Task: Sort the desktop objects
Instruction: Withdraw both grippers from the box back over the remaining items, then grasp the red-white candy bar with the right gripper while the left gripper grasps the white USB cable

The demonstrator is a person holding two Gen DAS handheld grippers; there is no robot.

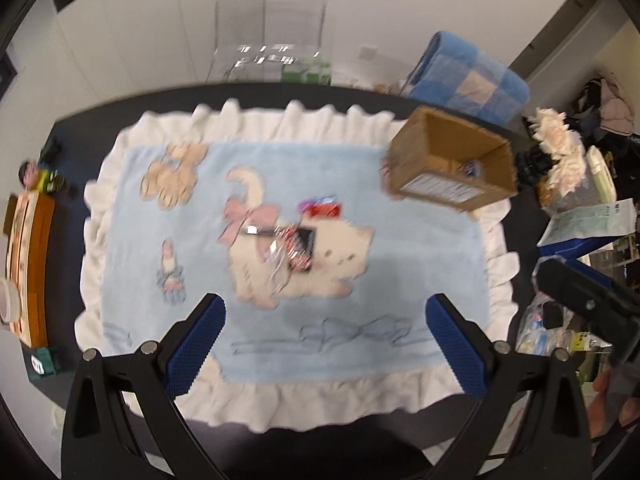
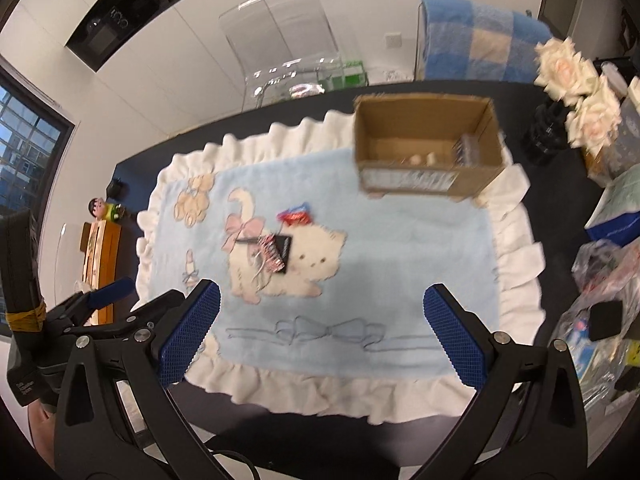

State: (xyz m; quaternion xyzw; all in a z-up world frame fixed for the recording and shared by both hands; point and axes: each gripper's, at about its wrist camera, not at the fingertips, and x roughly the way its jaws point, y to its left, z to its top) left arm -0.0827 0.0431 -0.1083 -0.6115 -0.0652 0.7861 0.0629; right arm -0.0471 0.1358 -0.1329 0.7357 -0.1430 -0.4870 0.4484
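Observation:
A pale blue cat-print mat [image 1: 420, 248] [image 2: 420, 248] with a white frill covers the dark table. On its middle lie a crinkly clear-wrapped packet with a black card [image 1: 294, 250] [image 2: 276, 256] and a small red and blue packet [image 1: 322, 206] [image 2: 295, 216]. A brown cardboard box [image 1: 452, 160] [image 2: 424, 144] stands open at the mat's far right corner, with small items inside. My left gripper [image 1: 324, 344] hangs open above the mat's near edge, holding nothing. My right gripper [image 2: 320, 336] is open too, equally bare. The left gripper's blue finger [image 2: 112, 290] shows at the right wrist view's left.
A wooden block [image 1: 30, 268] [image 2: 98, 256] and a small figurine [image 1: 34, 174] [image 2: 100, 208] sit left of the mat. White artificial roses [image 1: 560, 148] [image 2: 576, 88], plastic bags [image 2: 608, 300] and papers crowd the right side. A clear chair [image 2: 280, 40] and blue checked blanket [image 1: 468, 76] stand behind.

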